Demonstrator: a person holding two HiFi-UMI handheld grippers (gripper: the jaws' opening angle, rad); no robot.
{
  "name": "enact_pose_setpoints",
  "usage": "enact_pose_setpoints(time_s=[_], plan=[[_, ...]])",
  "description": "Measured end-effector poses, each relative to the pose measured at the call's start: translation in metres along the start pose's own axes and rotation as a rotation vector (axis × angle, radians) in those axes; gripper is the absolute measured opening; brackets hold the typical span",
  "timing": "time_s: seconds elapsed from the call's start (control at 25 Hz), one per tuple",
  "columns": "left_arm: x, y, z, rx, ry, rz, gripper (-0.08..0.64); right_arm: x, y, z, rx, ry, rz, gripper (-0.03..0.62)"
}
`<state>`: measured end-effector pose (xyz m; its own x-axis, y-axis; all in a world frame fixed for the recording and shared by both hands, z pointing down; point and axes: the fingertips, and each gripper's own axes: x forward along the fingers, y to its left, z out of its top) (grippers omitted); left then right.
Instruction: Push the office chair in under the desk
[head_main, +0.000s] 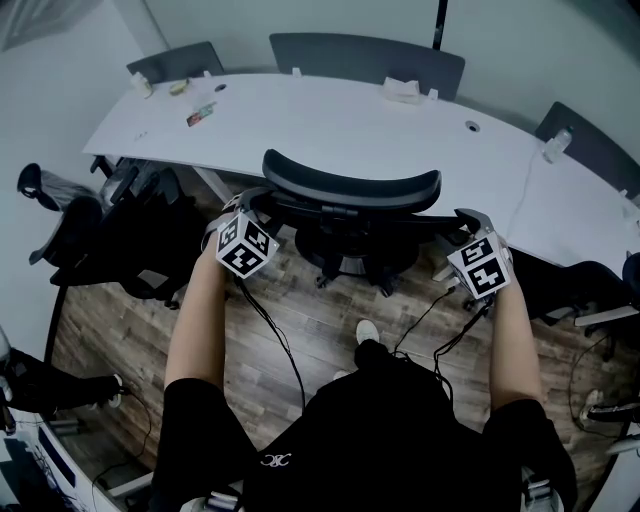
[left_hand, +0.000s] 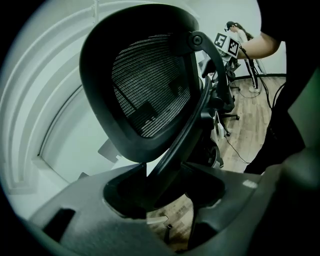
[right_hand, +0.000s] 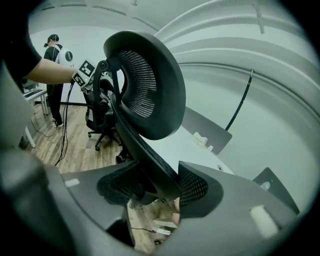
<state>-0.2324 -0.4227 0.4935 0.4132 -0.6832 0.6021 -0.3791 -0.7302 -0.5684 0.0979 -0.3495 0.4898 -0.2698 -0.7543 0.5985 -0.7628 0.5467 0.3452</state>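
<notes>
The black office chair, its mesh headrest (head_main: 350, 185) uppermost, stands against the near edge of the curved white desk (head_main: 330, 125). My left gripper (head_main: 252, 205) is shut on the left edge of the chair's back. My right gripper (head_main: 466, 222) is shut on the right edge. In the left gripper view the back's frame (left_hand: 175, 145) runs down between the jaws of the left gripper (left_hand: 165, 187), under the headrest (left_hand: 145, 85). The right gripper view shows the same frame (right_hand: 145, 145) caught in the right gripper (right_hand: 155, 192). The seat is hidden below the backrest.
Another black chair (head_main: 110, 235) stands at the left and more chairs (head_main: 590, 290) at the right. Cables (head_main: 275, 340) trail over the wooden floor. A white box (head_main: 403, 92) and small items lie on the desk. A person (right_hand: 52, 55) stands far off.
</notes>
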Motion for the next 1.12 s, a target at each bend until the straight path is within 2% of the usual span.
enact_pose_setpoints(time_s=[0.64, 1.12], plan=[[0.031, 0.037, -0.003, -0.005, 0.009, -0.001, 0.212, 0.038, -0.025, 0.021, 0.008, 0.017, -0.024, 0.253], [0.046, 0.067, -0.016, 0.001, 0.029, -0.012, 0.212, 0.052, -0.019, 0.042, -0.006, -0.003, -0.050, 0.252]])
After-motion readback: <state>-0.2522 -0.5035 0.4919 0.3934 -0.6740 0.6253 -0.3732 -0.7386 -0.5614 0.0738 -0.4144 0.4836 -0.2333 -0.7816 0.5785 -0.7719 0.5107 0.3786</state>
